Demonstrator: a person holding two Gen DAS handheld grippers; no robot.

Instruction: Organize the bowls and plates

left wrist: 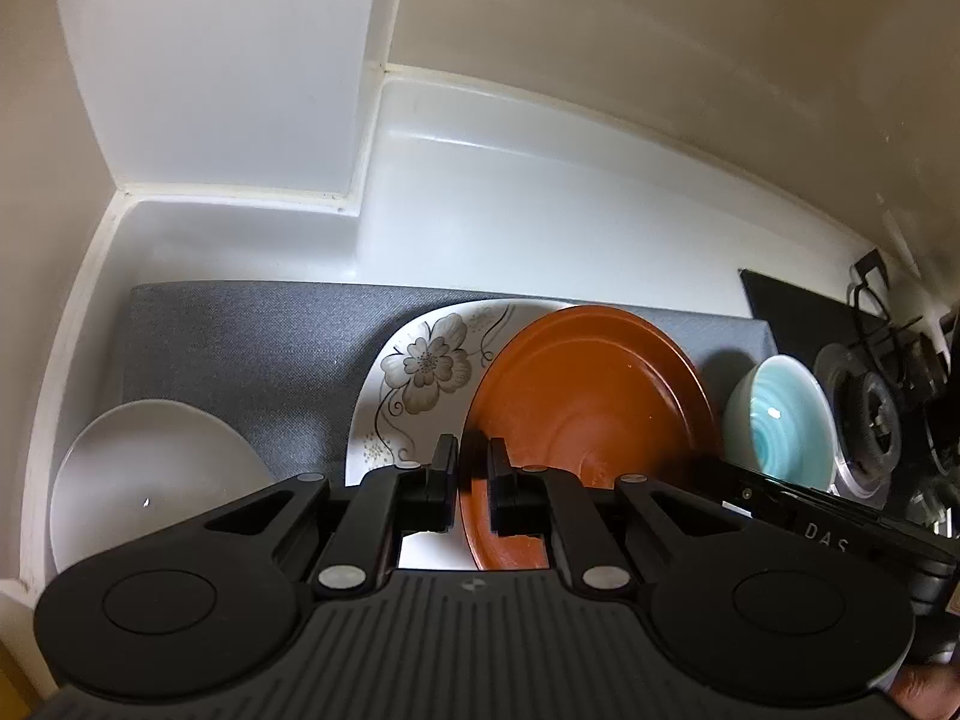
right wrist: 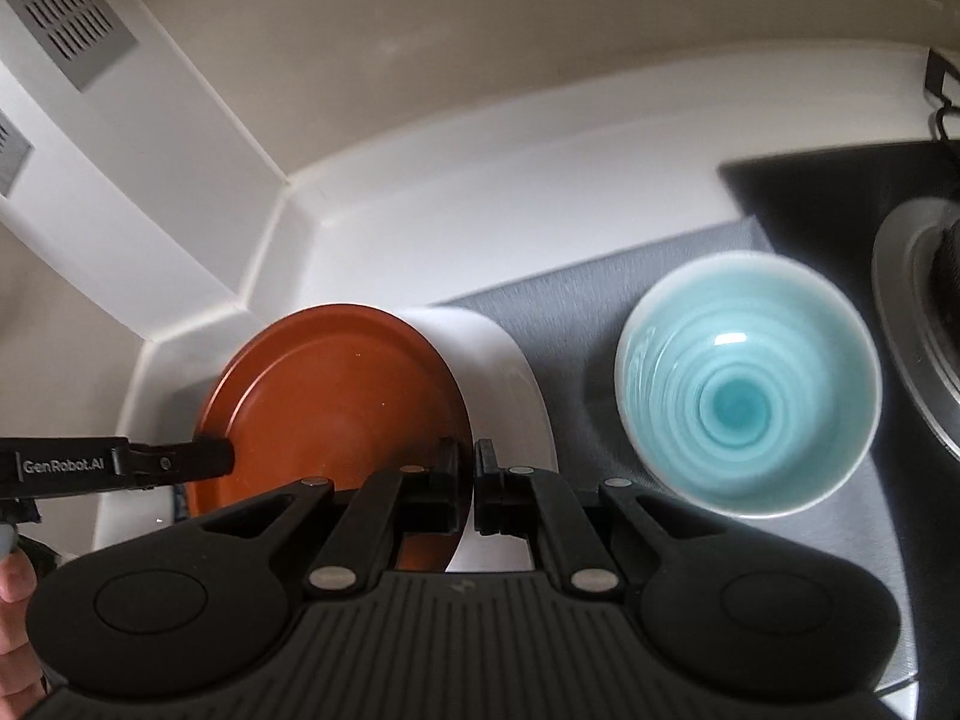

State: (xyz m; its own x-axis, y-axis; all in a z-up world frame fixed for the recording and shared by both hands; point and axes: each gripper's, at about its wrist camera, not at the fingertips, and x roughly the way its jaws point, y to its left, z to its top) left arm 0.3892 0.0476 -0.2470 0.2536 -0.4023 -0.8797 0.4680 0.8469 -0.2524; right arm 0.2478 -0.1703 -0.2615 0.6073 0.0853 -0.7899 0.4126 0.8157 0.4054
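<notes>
Both grippers hold an orange-brown plate (left wrist: 588, 396) by opposite rims. In the left wrist view my left gripper (left wrist: 472, 453) is shut on the plate's near-left edge. My right gripper (left wrist: 774, 498) reaches in from the right. In the right wrist view my right gripper (right wrist: 467, 453) is shut on the orange plate (right wrist: 336, 396) at its right rim, and the left gripper (right wrist: 204, 457) clamps the far side. The plate hangs over a white plate with a flower pattern (left wrist: 420, 372); whether they touch I cannot tell. A turquoise bowl (right wrist: 744, 384) stands to the right, a white bowl (left wrist: 150, 480) to the left.
The dishes lie on a grey mat (left wrist: 240, 348) on a white counter (left wrist: 540, 210) that meets cream walls in a stepped corner. At the right is a black surface with a round metal fitting (right wrist: 918, 348) and cables. A hand (right wrist: 15, 648) shows at the lower left.
</notes>
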